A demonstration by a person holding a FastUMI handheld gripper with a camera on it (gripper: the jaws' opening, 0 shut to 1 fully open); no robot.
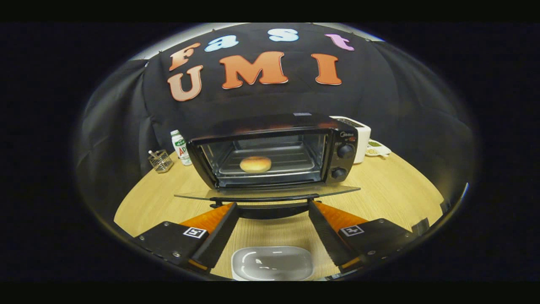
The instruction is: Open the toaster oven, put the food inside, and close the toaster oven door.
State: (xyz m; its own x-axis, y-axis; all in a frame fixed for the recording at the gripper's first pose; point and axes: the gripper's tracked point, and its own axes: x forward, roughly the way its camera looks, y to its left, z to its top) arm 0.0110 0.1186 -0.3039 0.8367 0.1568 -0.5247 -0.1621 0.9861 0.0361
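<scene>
A black toaster oven (341, 143) stands on the wooden table with its glass door (270, 192) folded down flat toward me. A round bun (255, 164) lies on the wire rack inside the oven. The door's dark handle (270, 210) runs just ahead of my fingertips and spans the gap between them. My gripper (272, 205) is open wide, its fingers apart and holding nothing. A white plate (272, 262) sits on the table below, between the fingers, with nothing on it.
Left of the oven stand a white bottle (180, 147) and a small wire basket (160, 161). A white appliance (362, 137) and a small dish (376, 148) sit behind the oven's right side. Bare wooden table (396, 185) lies to the right.
</scene>
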